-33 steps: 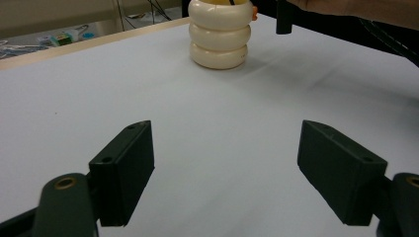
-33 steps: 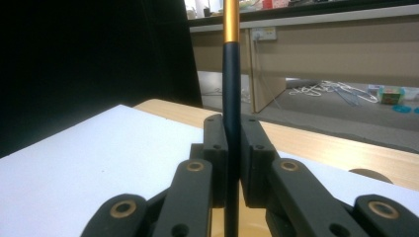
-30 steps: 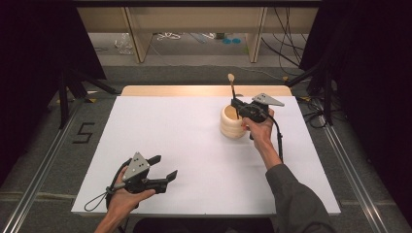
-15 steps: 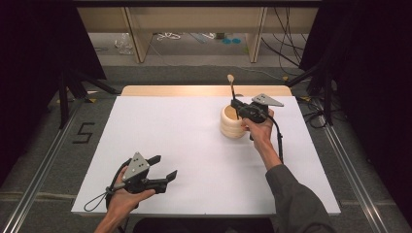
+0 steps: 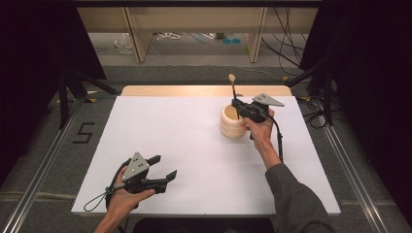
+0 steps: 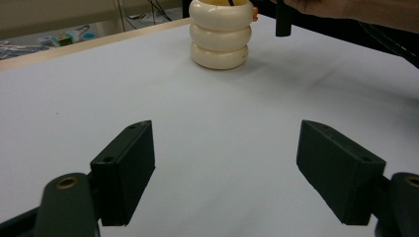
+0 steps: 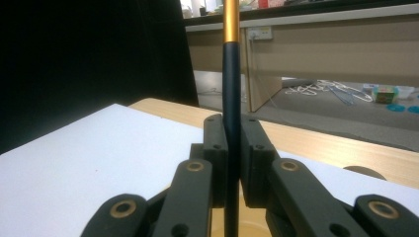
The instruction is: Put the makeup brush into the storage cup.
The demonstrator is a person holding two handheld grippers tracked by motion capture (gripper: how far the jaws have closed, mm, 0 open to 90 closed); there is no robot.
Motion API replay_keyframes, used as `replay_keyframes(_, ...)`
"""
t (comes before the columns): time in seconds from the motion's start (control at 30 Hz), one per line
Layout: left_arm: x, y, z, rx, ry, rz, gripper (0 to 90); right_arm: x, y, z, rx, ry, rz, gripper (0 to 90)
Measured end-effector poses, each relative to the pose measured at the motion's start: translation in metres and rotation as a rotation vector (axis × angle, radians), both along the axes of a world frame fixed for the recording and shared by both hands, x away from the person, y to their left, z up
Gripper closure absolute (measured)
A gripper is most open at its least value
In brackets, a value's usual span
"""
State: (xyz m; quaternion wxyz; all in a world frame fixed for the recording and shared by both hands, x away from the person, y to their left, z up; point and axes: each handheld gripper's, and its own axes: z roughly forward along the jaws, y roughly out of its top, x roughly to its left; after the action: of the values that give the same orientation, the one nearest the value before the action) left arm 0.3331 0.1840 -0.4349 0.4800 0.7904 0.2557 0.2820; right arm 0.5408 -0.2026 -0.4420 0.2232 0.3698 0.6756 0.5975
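Observation:
A cream ribbed holder (image 5: 232,122) made of three stacked rings stands on the white table toward the back right; the left gripper view has it (image 6: 220,33) far ahead. My right gripper (image 5: 237,105) hovers over its mouth, shut on a thin upright brush (image 5: 233,94) with a dark handle, a gold band and a pale tip. The right gripper view shows that dark handle (image 7: 231,98) pinched between the jaws (image 7: 231,163). My left gripper (image 5: 165,168) rests at the front left, held in a hand. It is open with nothing between its jaws (image 6: 225,173).
The white sheet (image 5: 160,131) covers most of a wooden table whose bare strip (image 5: 184,90) shows at the back. A cable (image 5: 279,138) trails from the right gripper along the forearm. Metal rails (image 5: 43,165) flank the table; shelving legs (image 5: 138,39) stand behind.

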Motion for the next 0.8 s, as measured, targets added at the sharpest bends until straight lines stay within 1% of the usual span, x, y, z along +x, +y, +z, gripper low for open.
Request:
replay_keyframes(0.13, -0.0001, 0.0, 0.0, 0.0, 0.0, 0.0, 22.6, 0.0003, -0.0006, -0.0005, -0.002, 0.005, -0.004, 83.9)
replay_keyframes(0.17, -0.0001, 0.0, 0.0, -0.001, 0.001, 0.0, 22.6, 0.0008, -0.0005, -0.0011, 0.002, 0.0, -0.003, 83.8)
replay_keyframes(0.23, 0.0, 0.0001, 0.0, 0.0, 0.0, 0.0, 22.6, 0.0008, -0.0006, -0.0014, -0.002, 0.0, -0.002, 83.5)
replay_keyframes(0.3, -0.0002, 0.0001, 0.0001, 0.0, 0.0, 0.001, 22.7, 0.0002, -0.0005, -0.0016, -0.017, 0.004, -0.002, 82.5)
replay_keyframes(0.37, -0.0001, 0.0003, 0.0001, -0.001, 0.0, 0.0, 22.7, 0.0005, -0.0004, -0.0021, -0.029, 0.0, -0.005, 78.4)
replay_keyframes(0.43, -0.0001, 0.0006, 0.0002, -0.002, -0.001, -0.001, 22.7, -0.0005, 0.0, -0.002, -0.028, 0.021, -0.01, 73.5)
replay_keyframes(0.5, 0.0001, 0.0009, 0.0003, -0.002, 0.001, -0.002, 22.7, -0.0006, -0.0009, -0.0015, -0.026, 0.027, -0.04, 64.5)
replay_keyframes(0.53, 0.0002, 0.001, 0.0003, -0.001, 0.001, -0.002, 22.7, -0.0007, -0.0022, -0.0007, -0.007, 0.032, -0.045, 64.2)
replay_keyframes(0.57, 0.0002, 0.0011, 0.0003, -0.001, 0.002, -0.001, 22.7, -0.0001, -0.0032, -0.0001, 0.001, 0.026, -0.042, 63.6)
replay_keyframes(0.63, 0.0002, 0.0012, 0.0003, -0.002, 0.001, -0.002, 22.7, -0.0009, -0.0046, 0.0024, -0.001, 0.025, -0.045, 60.2)
replay_keyframes(0.67, 0.0002, 0.0013, 0.0004, -0.001, 0.001, -0.002, 22.7, -0.0011, -0.005, 0.0035, 0.01, 0.028, -0.047, 58.2)
replay_keyframes(0.7, 0.0003, 0.0012, 0.0004, -0.001, 0.001, -0.002, 22.7, -0.0016, -0.0057, 0.0044, 0.01, 0.029, -0.044, 57.5)
replay_keyframes(0.73, 0.0003, 0.0011, 0.0003, 0.0, 0.001, -0.001, 22.7, -0.0022, -0.0065, 0.0053, -0.004, 0.034, -0.056, 56.4)
replay_keyframes(0.77, 0.0002, 0.001, 0.0003, -0.001, 0.001, -0.002, 22.7, -0.0027, -0.0074, 0.006, 0.004, 0.032, -0.046, 55.0)
replay_keyframes(0.8, 0.0001, 0.0009, 0.0004, -0.001, 0.001, -0.002, 22.7, -0.0032, -0.0088, 0.007, -0.004, 0.042, -0.055, 53.4)
